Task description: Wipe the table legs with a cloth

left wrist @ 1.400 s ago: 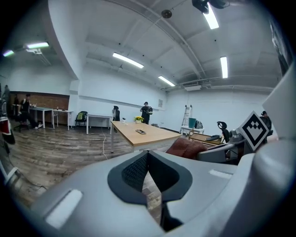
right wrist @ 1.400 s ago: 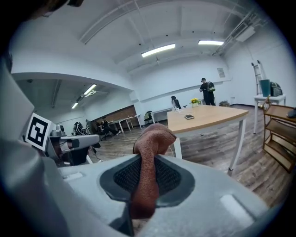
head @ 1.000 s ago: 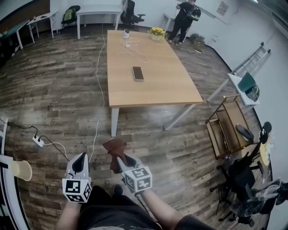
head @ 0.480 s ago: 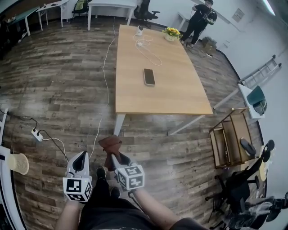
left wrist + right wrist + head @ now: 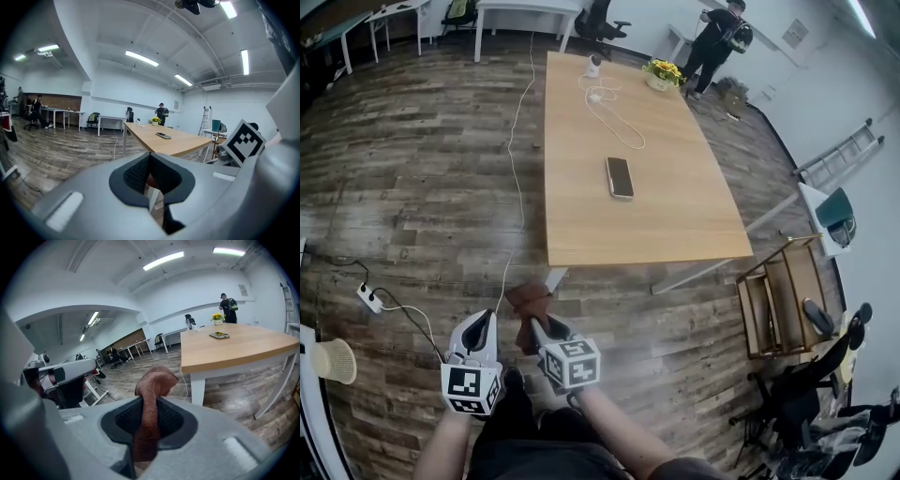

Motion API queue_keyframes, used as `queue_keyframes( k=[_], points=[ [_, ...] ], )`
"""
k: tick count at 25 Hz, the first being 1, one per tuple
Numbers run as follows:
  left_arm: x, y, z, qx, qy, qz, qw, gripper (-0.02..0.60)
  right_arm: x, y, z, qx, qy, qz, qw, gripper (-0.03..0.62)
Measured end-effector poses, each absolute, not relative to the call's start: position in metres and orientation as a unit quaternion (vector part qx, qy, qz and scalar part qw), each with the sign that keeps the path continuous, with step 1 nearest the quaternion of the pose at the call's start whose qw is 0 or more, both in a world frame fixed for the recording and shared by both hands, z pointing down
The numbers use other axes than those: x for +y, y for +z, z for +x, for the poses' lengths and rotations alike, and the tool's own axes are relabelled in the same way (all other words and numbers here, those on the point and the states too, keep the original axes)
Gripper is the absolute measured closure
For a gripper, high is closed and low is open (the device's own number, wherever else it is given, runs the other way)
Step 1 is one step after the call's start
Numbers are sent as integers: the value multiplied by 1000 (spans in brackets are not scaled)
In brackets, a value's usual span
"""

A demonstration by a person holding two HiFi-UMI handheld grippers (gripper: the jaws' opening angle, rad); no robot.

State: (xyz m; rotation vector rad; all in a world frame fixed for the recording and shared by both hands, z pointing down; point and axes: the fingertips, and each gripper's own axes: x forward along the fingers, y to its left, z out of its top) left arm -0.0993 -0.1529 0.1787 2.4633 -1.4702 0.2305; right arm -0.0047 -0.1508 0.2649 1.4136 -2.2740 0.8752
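Note:
A wooden-topped table (image 5: 666, 216) stands on white legs; its near-left leg (image 5: 551, 279) shows just beyond the cloth, and a slanted leg (image 5: 694, 275) is at the near right. In the head view my right gripper (image 5: 542, 330) is shut on a brown cloth (image 5: 530, 305) that bunches above its tips, close to the near-left leg. In the right gripper view the cloth (image 5: 152, 394) hangs between the jaws of the right gripper (image 5: 149, 416), with the leg (image 5: 198, 387) ahead to the right. My left gripper (image 5: 481, 330) is beside it at the left, shut and holding nothing.
A phone (image 5: 620, 177), a white cable and a flower pot (image 5: 659, 73) lie on the tabletop. A power strip (image 5: 368, 298) with leads is on the floor at left. A wooden shelf cart (image 5: 783, 300) and office chairs stand at right. A person (image 5: 712, 37) stands at the far end.
The table has come nearer in the head view; both grippers and the held cloth now sit closer to the near-left leg. The right gripper's hold on the cloth is unchanged.

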Motion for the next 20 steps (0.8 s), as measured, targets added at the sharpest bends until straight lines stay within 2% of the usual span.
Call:
queue_keyframes(
  k=[8, 15, 20],
  points=[
    [-187, 279, -112, -523, 66, 841, 122, 563, -228, 336, 7, -802, 280, 510, 134, 528],
    [-206, 372, -127, -532, 56, 838, 110, 563, -263, 361, 19, -805, 260, 531, 39, 528],
    [-223, 434, -132, -531, 49, 841, 85, 563, -267, 399, 27, -808, 235, 541, 10, 528]
  ],
)
